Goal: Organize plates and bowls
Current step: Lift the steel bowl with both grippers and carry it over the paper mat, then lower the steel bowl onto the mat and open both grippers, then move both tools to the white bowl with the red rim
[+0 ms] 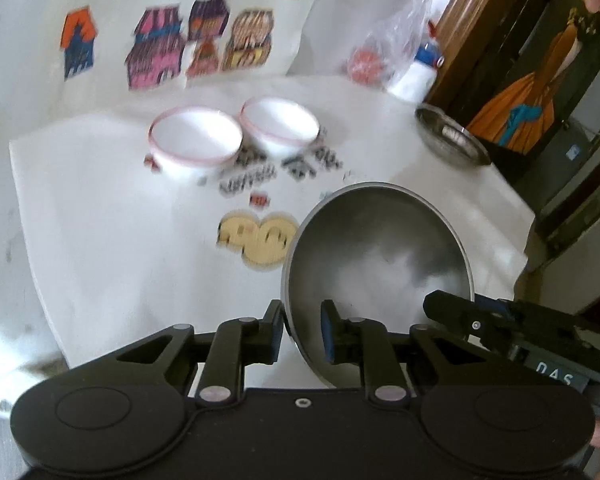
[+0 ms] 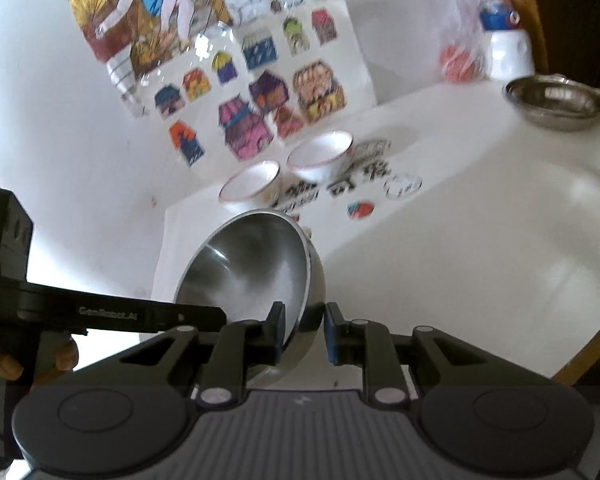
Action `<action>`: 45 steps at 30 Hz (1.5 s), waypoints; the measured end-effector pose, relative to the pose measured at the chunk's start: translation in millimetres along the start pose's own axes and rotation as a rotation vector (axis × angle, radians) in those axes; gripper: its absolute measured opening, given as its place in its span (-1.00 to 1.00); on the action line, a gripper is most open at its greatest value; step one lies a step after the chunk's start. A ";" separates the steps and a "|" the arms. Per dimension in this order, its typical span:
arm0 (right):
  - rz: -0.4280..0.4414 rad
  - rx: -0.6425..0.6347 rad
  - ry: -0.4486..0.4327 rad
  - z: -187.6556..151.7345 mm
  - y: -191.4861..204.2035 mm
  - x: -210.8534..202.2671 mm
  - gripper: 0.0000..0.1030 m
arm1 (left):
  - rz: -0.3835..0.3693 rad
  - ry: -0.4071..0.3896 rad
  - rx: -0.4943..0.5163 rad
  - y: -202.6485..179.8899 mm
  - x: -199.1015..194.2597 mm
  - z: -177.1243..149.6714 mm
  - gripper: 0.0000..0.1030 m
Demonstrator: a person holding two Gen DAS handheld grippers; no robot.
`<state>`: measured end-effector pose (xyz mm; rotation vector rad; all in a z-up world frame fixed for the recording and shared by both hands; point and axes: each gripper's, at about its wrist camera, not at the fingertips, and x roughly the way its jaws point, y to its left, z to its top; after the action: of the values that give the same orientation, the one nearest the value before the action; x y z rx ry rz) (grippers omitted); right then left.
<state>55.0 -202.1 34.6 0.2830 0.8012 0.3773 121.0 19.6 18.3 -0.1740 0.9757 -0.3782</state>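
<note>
A steel bowl [image 1: 380,248] [image 2: 256,264] hangs tilted over the white table, held by both grippers at opposite rims. My left gripper [image 1: 302,332] is shut on its near-left rim, one pad outside the wall and one inside. My right gripper [image 2: 303,334] is shut on the other rim, and its fingers [image 1: 448,304] reach in from the right in the left wrist view. In the right wrist view the left gripper [image 2: 216,314] comes in from the left. Two white bowls with pink rims [image 1: 196,140] [image 1: 280,124] stand side by side further back, also visible in the right wrist view [image 2: 252,184] [image 2: 320,156].
A second steel bowl [image 1: 452,140] [image 2: 556,104] sits near the table's far right edge. Behind it are a clear plastic bag [image 1: 400,40] and a white bottle with a blue cap [image 1: 416,72]. A small clear ring [image 2: 402,186] lies on the printed cloth. The table's wooden edge [image 2: 580,360] curves at the right.
</note>
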 end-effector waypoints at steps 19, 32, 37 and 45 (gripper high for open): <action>-0.012 -0.068 0.103 8.4 6.7 19.9 -0.46 | 0.011 0.115 -0.017 19.2 4.4 -10.9 -0.59; -0.066 -0.172 0.038 15.0 8.4 12.2 0.27 | 0.036 0.038 0.012 27.9 -0.6 -12.8 -0.24; -0.075 -0.192 0.016 27.1 6.7 13.4 0.64 | 0.072 -0.013 0.005 37.3 -5.9 -7.3 0.13; -0.127 -0.269 -0.063 47.2 10.5 15.9 0.95 | 0.088 -0.098 -0.001 49.4 -11.0 12.7 0.50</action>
<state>97.7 -190.8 59.8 -0.0074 0.6935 0.3505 137.6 69.1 18.5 -0.1482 0.8841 -0.2858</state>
